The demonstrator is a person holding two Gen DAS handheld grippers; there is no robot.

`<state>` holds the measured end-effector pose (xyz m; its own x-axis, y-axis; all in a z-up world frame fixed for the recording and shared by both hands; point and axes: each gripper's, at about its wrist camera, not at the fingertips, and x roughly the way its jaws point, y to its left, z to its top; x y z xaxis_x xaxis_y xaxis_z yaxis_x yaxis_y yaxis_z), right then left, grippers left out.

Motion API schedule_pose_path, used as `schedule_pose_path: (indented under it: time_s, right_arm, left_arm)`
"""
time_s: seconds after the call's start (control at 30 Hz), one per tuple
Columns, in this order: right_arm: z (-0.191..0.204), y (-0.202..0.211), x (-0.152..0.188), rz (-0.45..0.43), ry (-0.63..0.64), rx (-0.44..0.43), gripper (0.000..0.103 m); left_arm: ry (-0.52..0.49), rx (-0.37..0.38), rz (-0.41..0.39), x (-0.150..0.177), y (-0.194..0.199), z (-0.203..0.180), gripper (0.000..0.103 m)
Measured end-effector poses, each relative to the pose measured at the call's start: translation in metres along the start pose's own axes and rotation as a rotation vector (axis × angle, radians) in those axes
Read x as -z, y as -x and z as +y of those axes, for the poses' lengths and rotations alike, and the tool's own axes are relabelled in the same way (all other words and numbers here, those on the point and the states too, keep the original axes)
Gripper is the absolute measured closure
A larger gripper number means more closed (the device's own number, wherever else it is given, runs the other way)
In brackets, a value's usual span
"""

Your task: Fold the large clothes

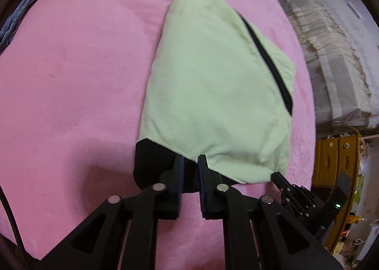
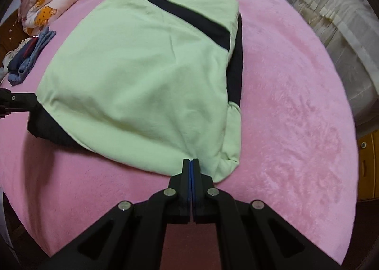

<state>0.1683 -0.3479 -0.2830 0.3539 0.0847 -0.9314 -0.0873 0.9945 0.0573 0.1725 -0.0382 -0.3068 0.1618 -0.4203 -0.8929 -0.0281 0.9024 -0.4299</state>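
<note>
Your bed (image 2: 296,109), under its pink plush cover, fills both views, and everything else is placed against it. Off its far right side stands a pale fringed, draped bulk (image 2: 336,16); below that, past the bed's right edge, is a yellow wooden cabinet (image 1: 336,161) with round knobs. At the far left corner of the bed lies a folded quilt (image 2: 47,7) printed with bears, and just in front of it, on the left edge, a small pile of blue and dark clothes (image 2: 28,56).

In the middle of the bed lies your garment (image 2: 142,75), pale green with black bands, already folded into a thick, roughly square bundle. One black band crosses its far right corner, and black cloth shows along its right side and at its near left corner. Nothing lies on top of it, and the cover around it is bare.

Your right gripper (image 2: 191,161) has its fingers pressed together, pinching the green cloth at the near right corner of the bundle. Your left gripper (image 1: 191,159) sits at the near left corner, fingers narrow with a slim gap, the black cloth caught between them; whether the pads really bite you cannot tell from its own view.
</note>
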Motion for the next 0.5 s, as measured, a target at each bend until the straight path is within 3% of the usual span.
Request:
schedule_pose_path:
  time_s: [0.1,0.23,0.37,0.5]
  right_arm:
    - [0.005,0.024,-0.01,-0.12,-0.078,-0.147,0.103]
    - [0.019,0.009,-0.035,-0.138,-0.195,-0.322,0.103]
    - [0.034,-0.024,-0.058,-0.107,-0.197,-0.384,0.103]
    - [0.037,-0.044,-0.082,-0.135,-0.203,-0.425,0.103]
  left_arm:
    - [-0.016,0.07,-0.004,-0.006,-0.001,-0.006,0.093]
    - [-0.095,0.005,0.008,-0.025,-0.024,-0.027,0.093]
    - [-0.114,0.001,-0.017,-0.055,-0.045,-0.042,0.091]
    - [-0.155,-0.007,-0.063,-0.085,-0.06,-0.053,0.091]
